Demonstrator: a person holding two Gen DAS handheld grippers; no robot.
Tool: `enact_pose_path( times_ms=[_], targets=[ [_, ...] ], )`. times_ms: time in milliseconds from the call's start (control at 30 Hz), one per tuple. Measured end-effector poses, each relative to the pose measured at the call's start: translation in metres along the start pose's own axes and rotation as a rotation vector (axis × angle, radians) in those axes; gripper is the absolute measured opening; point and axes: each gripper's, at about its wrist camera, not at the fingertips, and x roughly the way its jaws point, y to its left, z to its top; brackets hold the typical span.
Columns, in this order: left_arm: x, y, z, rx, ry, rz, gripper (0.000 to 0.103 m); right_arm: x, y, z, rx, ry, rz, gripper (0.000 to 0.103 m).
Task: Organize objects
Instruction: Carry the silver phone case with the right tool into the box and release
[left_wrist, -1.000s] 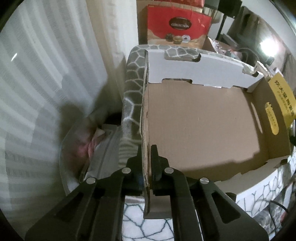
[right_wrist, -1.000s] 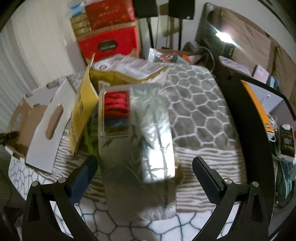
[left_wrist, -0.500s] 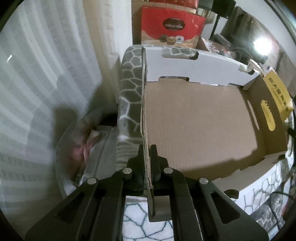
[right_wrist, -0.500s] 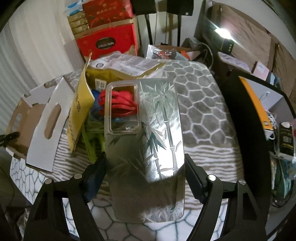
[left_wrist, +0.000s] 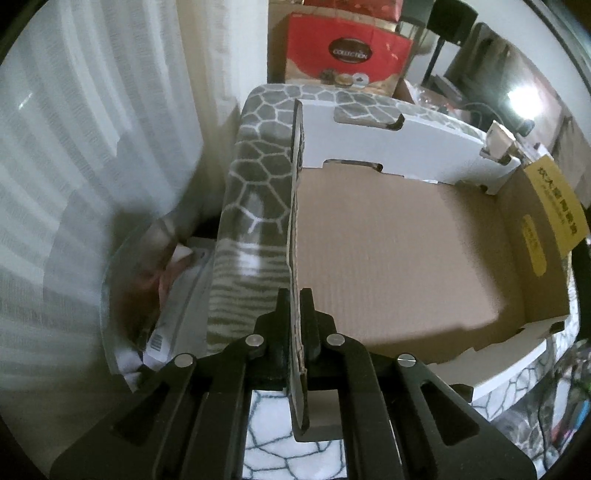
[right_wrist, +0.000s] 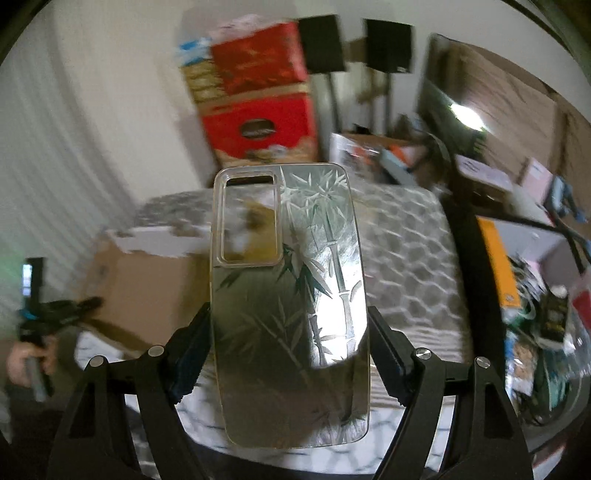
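Observation:
An open, empty brown cardboard box (left_wrist: 388, 258) with white outer flaps lies on a grey patterned blanket (left_wrist: 258, 147). My left gripper (left_wrist: 294, 299) is shut on the box's near side wall, one finger inside and one outside. In the right wrist view my right gripper (right_wrist: 288, 317) is shut on a clear phone case (right_wrist: 288, 258) printed with bamboo, its pads pressing the case's two long edges. The case is held in the air above the blanket, camera cut-out pointing away. The box (right_wrist: 147, 288) shows blurred behind it at the left, with the left gripper (right_wrist: 55, 310) and a hand (right_wrist: 22, 362) beside it.
Red gift boxes (right_wrist: 258, 125) are stacked against the wall behind the blanket. A clear plastic bin (left_wrist: 166, 295) with papers sits low, left of the blanket's edge, by a white curtain. Cluttered shelves and cables (right_wrist: 546, 314) fill the right side.
My right gripper closed on the phone case and lifted it off the pile of objects, swinging left toward the box. The left gripper stayed clamped on the box wall.

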Motion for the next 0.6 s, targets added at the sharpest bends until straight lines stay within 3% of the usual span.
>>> enact_pose_path(
  times_ms=[133,267,600],
  targets=[
    [0.001,0.001,0.001,-0.012,-0.004,0.002,0.004,0.019,0.044,0.020,-0.022,0.032,0.093,0.080],
    [0.001,0.002,0.001,-0.023,-0.010,0.001,0.004,0.057,0.070,0.029,0.036,0.095,0.178,0.080],
    [0.000,0.002,-0.002,-0.036,-0.024,0.008,0.004,0.106,0.115,0.025,0.044,0.168,0.166,0.080]
  ],
)
